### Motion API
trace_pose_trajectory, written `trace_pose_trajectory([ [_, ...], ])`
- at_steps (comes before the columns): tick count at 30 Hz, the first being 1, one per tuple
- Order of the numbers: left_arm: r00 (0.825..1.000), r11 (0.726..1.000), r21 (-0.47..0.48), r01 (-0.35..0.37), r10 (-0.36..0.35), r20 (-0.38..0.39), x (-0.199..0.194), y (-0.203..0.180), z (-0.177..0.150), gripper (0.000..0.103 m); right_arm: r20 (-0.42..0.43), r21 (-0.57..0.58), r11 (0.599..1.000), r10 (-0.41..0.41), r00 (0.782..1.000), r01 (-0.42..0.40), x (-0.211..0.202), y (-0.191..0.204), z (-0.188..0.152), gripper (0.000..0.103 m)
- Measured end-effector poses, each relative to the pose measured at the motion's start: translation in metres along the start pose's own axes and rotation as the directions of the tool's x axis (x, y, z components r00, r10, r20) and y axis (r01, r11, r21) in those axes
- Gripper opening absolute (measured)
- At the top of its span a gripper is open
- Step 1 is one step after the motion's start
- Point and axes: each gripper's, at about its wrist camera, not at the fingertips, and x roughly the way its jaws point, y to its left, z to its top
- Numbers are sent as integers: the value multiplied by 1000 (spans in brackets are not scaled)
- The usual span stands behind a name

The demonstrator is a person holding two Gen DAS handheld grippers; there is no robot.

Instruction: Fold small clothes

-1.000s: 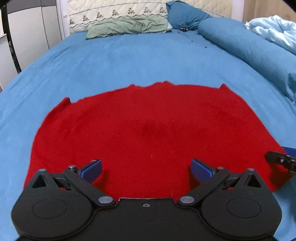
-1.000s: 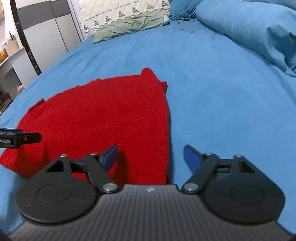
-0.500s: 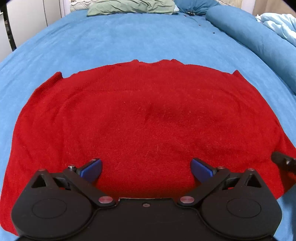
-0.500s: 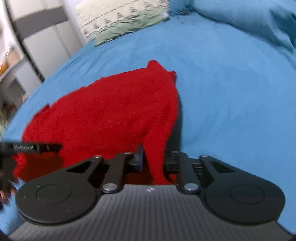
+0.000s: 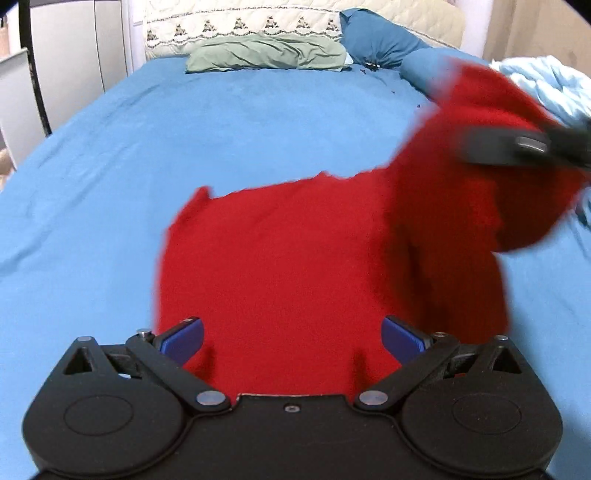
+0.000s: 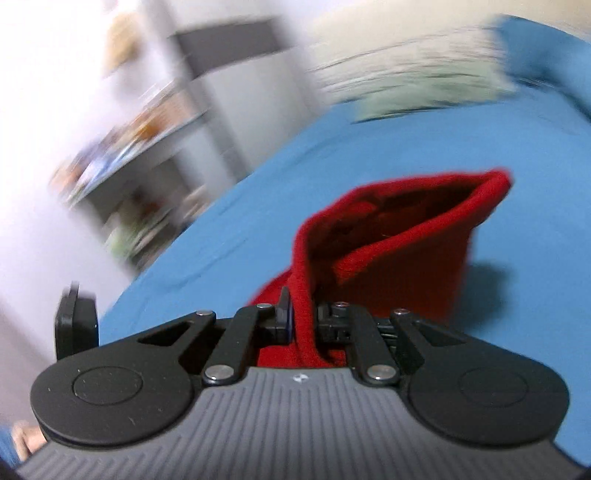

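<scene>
A red knitted garment (image 5: 295, 266) lies on a bed covered in a blue sheet (image 5: 184, 140), its left part flat on the sheet. Its right side is lifted off the bed and hangs in a blurred fold in the air. The right gripper (image 6: 304, 317) has its jaws nearly closed, pinching the garment's thick rolled edge between them; the cloth rises from the jaws and opens into a hollow fold above the sheet. In the left wrist view that same gripper shows as a dark blurred bar at the right edge, against the raised cloth. The left gripper (image 5: 291, 341) hovers over the near edge of the garment with its blue-padded jaws spread wide and nothing gripped; the red cloth lies between and below them. At the head of the bed sit a green pillow (image 5: 266, 55), a cream quilted pillow (image 5: 240, 26) and a dark blue pillow (image 5: 373, 37). A pale blue blanket (image 5: 550, 85) is bunched at the far right
</scene>
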Motion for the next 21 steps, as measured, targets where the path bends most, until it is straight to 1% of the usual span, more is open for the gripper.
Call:
trace_pose_trajectory([
  [1, 1000, 1000, 12, -3, 3, -8, -4, 7, -10, 103, -43, -46, 998, 32, 999, -34, 22, 18, -3, 24],
  [2, 1000, 1000, 23, -6, 6, -18, -5, 10, -19, 103, -92, -79, 996, 44, 995, -51, 44, 34, -7, 24],
  [3, 999, 999, 34, -14, 15, -31, -5, 15, -30, 103, -164, -113, 992, 37, 986, -56, 71, 49, -15, 24],
  [4, 999, 999, 40, -24, 26, -42, -4, 19, -40, 103, -227, -140, 989, 12, 974, -44, 96, 61, -25, 24],
  [6, 997, 999, 37, -31, 33, -64, 1, 26, -58, 103, -311, -181, 983, -49, 949, -9, 134, 75, -44, 25],
  [7, 998, 999, 26, -23, 25, -64, 2, 29, -66, 103, -335, -180, 984, -56, 941, -6, 144, 78, -51, 27],
  [8, 998, 1000, 14, -14, 15, -58, 1, 31, -70, 103, -343, -173, 985, -69, 937, 10, 152, 80, -56, 31],
  [9, 999, 1000, 0, 0, 0, -46, 0, 33, -74, 103, -334, -162, 987, -66, 940, 12, 154, 80, -56, 36],
  [10, 1000, 1000, -13, 14, -14, -26, -2, 34, -76, 103, -316, -142, 990, -47, 948, 2, 151, 80, -54, 54],
  [11, 1000, 1000, -21, 23, -24, -9, -5, 33, -74, 103, -311, -118, 993, -21, 950, -16, 146, 79, -52, 67],
  [12, 999, 999, -27, 36, -35, 16, -8, 32, -73, 103, -299, -101, 994, -2, 954, -30, 139, 79, -50, 82],
  [14, 995, 997, -34, 64, -61, 72, -16, 32, -71, 103, -223, -119, 992, 12, 975, -40, 116, 80, -40, 85],
  [16, 988, 995, -39, 92, -86, 130, -23, 32, -66, 103, -163, -119, 993, -4, 987, -16, 91, 70, -29, 87],
  [17, 984, 994, -50, 102, -93, 155, -24, 33, -63, 103, -119, -112, 994, -26, 993, 13, 72, 62, -26, 89],
  [19, 977, 987, -92, 129, -110, 184, -22, 37, -57, 102, -46, -112, 990, -95, 994, 90, 44, 49, -28, 98],
  [20, 975, 982, -124, 140, -115, 188, -18, 40, -54, 101, -17, -110, 985, -137, 990, 135, 29, 40, -35, 98],
  [21, 975, 976, -157, 150, -120, 185, -13, 43, -52, 95, -10, -105, 983, -156, 988, 154, 19, 35, -42, 98],
])
